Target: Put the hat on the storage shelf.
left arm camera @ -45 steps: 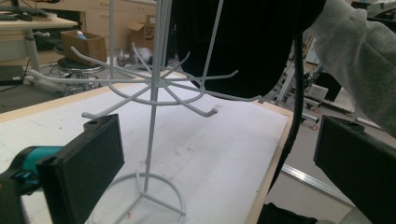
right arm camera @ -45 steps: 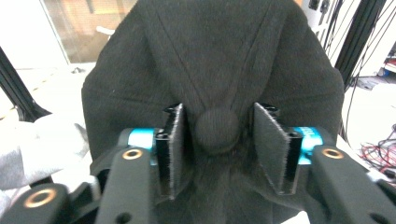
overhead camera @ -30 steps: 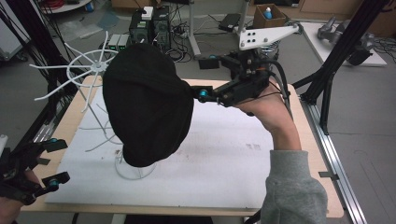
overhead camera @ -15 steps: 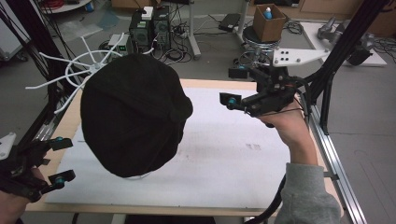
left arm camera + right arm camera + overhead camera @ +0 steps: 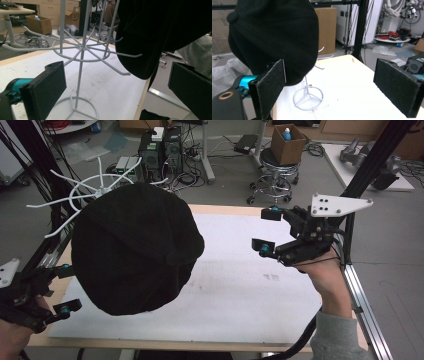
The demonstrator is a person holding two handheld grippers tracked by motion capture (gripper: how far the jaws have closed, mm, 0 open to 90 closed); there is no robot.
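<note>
A black cap (image 5: 135, 255) hangs on a white wire rack (image 5: 85, 190) at the left of the table. My left gripper (image 5: 67, 287) is open at the table's front left corner, just left of the cap and apart from it. In the left gripper view the cap (image 5: 162, 32) hangs at upper right over the rack's arms (image 5: 82, 50), beyond my open left gripper (image 5: 117, 90). My right gripper (image 5: 266, 230) is open at the right, well clear of the cap. In the right gripper view, the cap (image 5: 274, 37) hangs above the rack's ring base (image 5: 308, 98).
A white mat (image 5: 250, 290) covers the wooden table. An aluminium rail (image 5: 362, 310) and a black frame post (image 5: 370, 165) run along the right edge. On the floor behind are a stool (image 5: 275, 180), a cardboard box (image 5: 287, 142) and computer cases (image 5: 160, 150).
My right gripper has drawn back to the right, away from the cap's edge. The cap has shifted left and lower in the high view. My left gripper has hardly moved.
</note>
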